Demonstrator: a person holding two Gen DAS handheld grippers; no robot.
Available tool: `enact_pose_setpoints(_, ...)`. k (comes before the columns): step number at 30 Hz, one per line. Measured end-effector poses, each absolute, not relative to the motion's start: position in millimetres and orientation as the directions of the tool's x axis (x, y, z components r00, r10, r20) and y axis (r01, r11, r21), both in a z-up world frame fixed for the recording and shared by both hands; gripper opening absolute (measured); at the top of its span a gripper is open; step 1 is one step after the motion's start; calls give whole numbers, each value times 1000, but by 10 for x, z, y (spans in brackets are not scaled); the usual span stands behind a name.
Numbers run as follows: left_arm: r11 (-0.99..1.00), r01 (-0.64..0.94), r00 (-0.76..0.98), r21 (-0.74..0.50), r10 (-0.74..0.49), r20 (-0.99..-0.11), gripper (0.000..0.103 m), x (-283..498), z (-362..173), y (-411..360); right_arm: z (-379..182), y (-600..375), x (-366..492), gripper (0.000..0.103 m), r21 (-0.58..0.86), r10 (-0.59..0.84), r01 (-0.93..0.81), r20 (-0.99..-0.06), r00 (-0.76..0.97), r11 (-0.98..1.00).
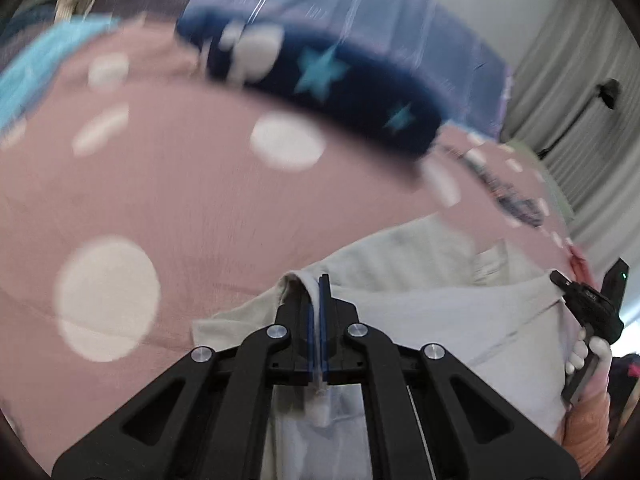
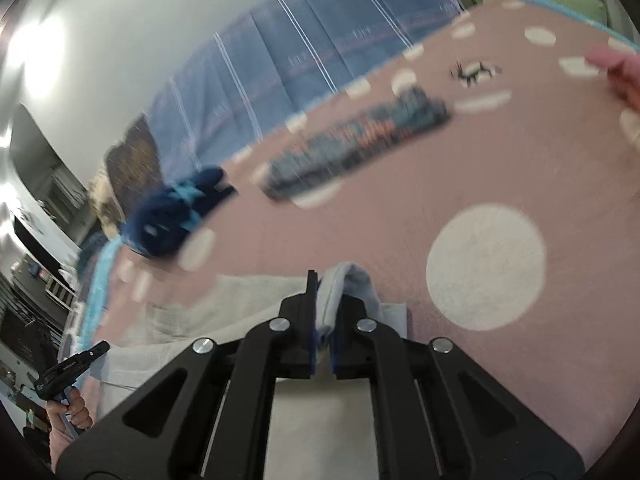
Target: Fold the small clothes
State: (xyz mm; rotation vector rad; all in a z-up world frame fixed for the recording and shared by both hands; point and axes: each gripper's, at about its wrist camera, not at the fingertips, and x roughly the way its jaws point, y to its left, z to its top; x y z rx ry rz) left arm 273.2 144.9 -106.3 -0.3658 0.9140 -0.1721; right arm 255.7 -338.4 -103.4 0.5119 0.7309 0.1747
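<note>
- Left gripper [image 1: 319,300]: jaws pinched nearly together on an edge of the pale garment [image 1: 420,312].
- Right gripper [image 2: 322,300]: jaws narrowly apart, clamping a bunched fold of the same garment [image 2: 240,300].
- Garment lies on the pink polka-dot bedspread [image 1: 180,200], near edge held between both grippers.
- Navy star-print cloth [image 1: 340,88] and a dark patterned folded piece [image 2: 352,144] sit farther back; both blurred.
</note>
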Motion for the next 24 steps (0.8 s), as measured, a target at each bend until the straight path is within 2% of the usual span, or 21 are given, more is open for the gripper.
enact_pose_setpoints(4,910,8,628,-414,-326,-706,4,2642,-1031,1538,-1171,-3469,2553,8,559,377,20,-584,719,829)
enact_pose_setpoints(5,914,9,630,-406,-321,-708,7,2620,-1011,1541,-1166,-3486,2543,10,562,381,19,-583,717,827)
enact_pose_setpoints(7,919,2,632,-395,-307,-712,16,2509,-954,1570,-1112,-3469,2491,21,535,375,0,-592,713,845)
enact_pose_setpoints(9,909,16,628,-417,-334,-703,17,2412,-915,1570,-1054,-3430,2421,29,509,377,-29,-597,708,860)
enact_pose_setpoints(12,902,29,613,-431,-357,-705,17,2248,-886,1571,-985,-3362,2298,29,473,381,-69,-607,697,879)
enact_pose_setpoints(13,903,36,606,-428,-360,-709,16,2206,-886,1554,-968,-3346,2269,24,461,379,-78,-611,694,884)
enact_pose_setpoints(15,902,52,596,-429,-373,-711,6,2155,-875,1546,-948,-3322,2246,12,444,378,-91,-616,691,891)
enact_pose_setpoints(18,890,61,607,-452,-392,-691,4,2176,-831,1532,-954,-3332,2279,5,450,379,-84,-620,687,889)
enact_pose_setpoints(21,859,46,630,-510,-421,-653,4,2301,-737,1603,-933,-3361,2361,4,507,420,-83,-599,681,858)
enact_pose_setpoints(24,845,-3,677,-534,-392,-623,5,2526,-652,1710,-765,-3451,2517,4,565,436,-78,-534,724,822)
